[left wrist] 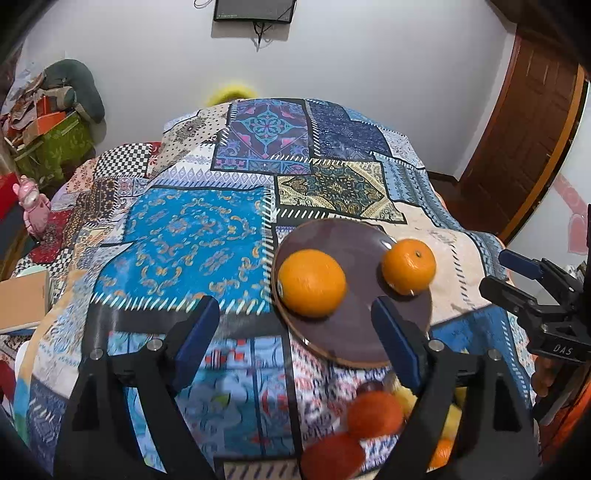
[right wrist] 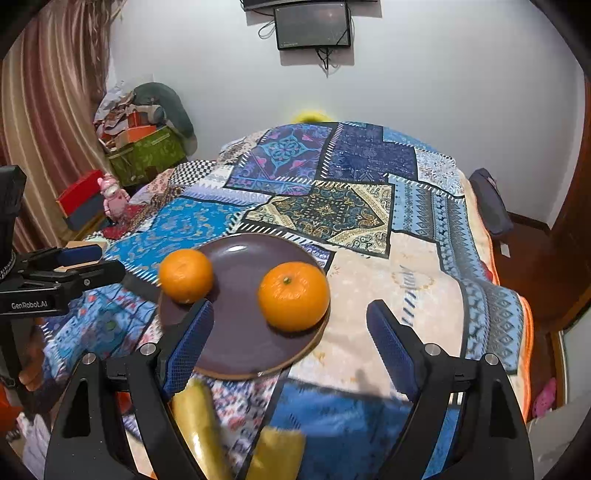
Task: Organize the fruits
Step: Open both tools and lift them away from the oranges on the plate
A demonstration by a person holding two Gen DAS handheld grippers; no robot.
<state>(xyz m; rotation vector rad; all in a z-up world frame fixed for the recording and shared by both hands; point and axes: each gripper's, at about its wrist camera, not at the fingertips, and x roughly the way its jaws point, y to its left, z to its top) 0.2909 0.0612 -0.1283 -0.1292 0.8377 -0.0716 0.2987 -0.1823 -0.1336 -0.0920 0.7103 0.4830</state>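
Oranges (right wrist: 293, 295) round, dimpled | plate (right wrist: 240, 354) smooth, brown | left claw (left wrist: 295, 332), right claw (right wrist: 291, 332) apart

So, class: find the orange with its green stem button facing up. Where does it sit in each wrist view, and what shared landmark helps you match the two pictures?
Left wrist view: the stem-up orange sits right of centre, on the far right rim of the brown plate.
Right wrist view: the same orange sits near centre, on the plate's right side.
Shared landmark: the wall screen at the top of both views.
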